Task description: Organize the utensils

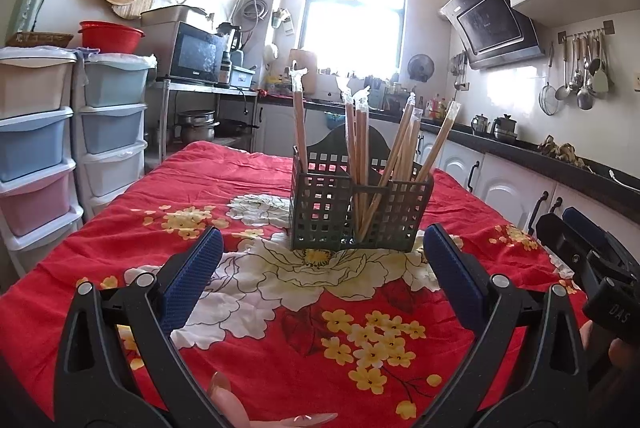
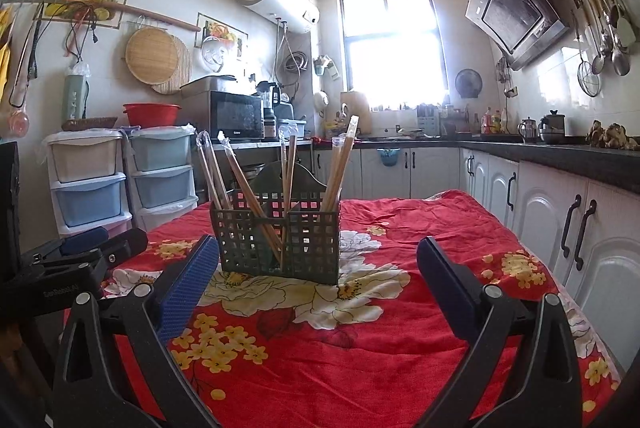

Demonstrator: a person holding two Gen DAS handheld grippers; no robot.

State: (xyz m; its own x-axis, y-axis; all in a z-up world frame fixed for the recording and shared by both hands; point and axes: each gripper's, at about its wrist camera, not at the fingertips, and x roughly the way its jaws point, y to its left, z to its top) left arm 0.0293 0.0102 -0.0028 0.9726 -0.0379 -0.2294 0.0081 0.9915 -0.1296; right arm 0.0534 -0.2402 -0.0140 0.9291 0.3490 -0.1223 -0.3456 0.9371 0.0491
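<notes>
Chopsticks (image 1: 360, 155), slim wooden sticks sleeved in clear plastic, stand leaning in a dark green plastic caddy (image 1: 360, 211) with square-grid walls and an arched back, set on the counter's red floral cloth (image 1: 280, 348). From the left wrist view the left tool (image 1: 322, 262) is spread wide and holds nothing, its blue ribbed pads (image 1: 192, 280) on black plastic arms framing the caddy, which sits just ahead; the right tool (image 1: 576, 240) shows at the right edge. From the right wrist view the right tool (image 2: 318, 272) also gapes empty, textured blue pads (image 2: 186, 288) apart, the caddy (image 2: 280, 236) ahead and slightly left on a white printed peony, and the chopsticks (image 2: 240, 179) fan outward from its compartments.
</notes>
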